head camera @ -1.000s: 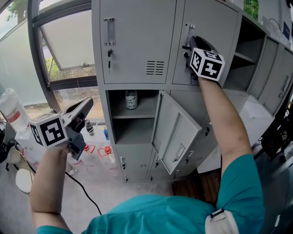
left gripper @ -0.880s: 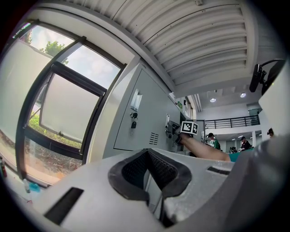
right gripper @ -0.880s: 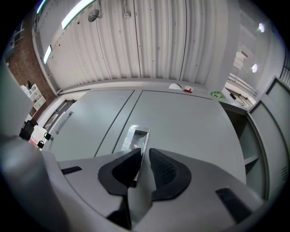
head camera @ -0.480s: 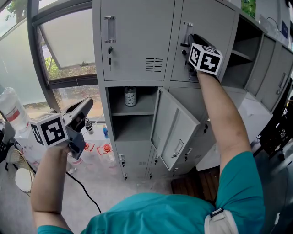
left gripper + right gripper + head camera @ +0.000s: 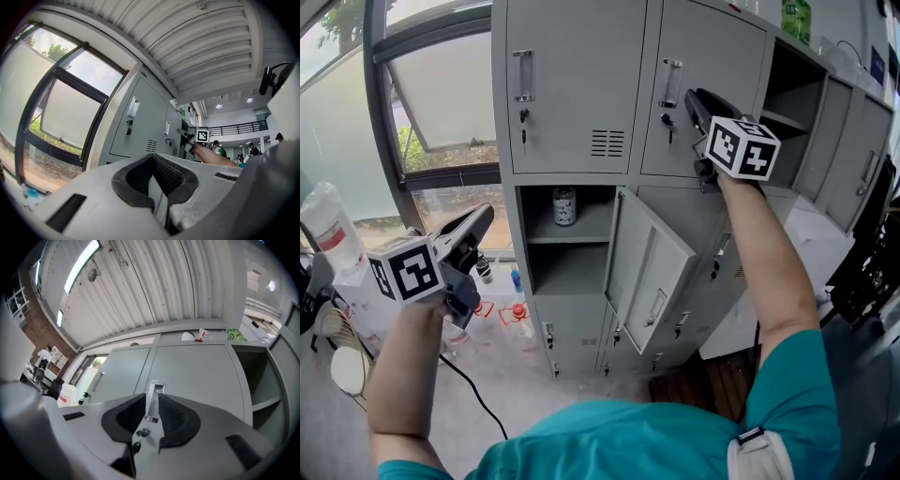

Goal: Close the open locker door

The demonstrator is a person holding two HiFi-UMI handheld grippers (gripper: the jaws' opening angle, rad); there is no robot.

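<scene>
Just changed: the right claw [image 5: 692, 97] has come off the handle [image 5: 671, 82] of the top right door [image 5: 722, 42]. It now sits back toward that door's right edge, with a gap between claw and handle.
Right claw state: the jaws stand a little apart with nothing between the pads. Its own view frames the handle [image 5: 153, 397] in the gap, but well beyond the tips.
Left claw [image 5: 483, 217]: the jaws are together and empty. It is held low off the locker's left edge, near the window [image 5: 441, 94].
Meaning for the task: the top right door looks flush, so I judge it needs nothing more. The closing itself is not yet begun.
Open door [image 5: 654, 267]: it is in the middle row, hinged at the right edge of its compartment [image 5: 572, 267] and swung out toward the person. Its pull [image 5: 657, 306] is near the free edge.
Inside: a jar [image 5: 565, 204] stands on the shelf, set back from the front lip, so it should not foul the door.
Likely next: the right claw comes down to the door's outer face and swings it back to the locker front.
Edges: the door's free lower corner hangs ahead of the bottom row of doors.
Open room: the space between the two arms looks free. The cable [image 5: 473, 394] and the floor bottles [image 5: 517, 314] lie low left, off the door's swing.
</scene>
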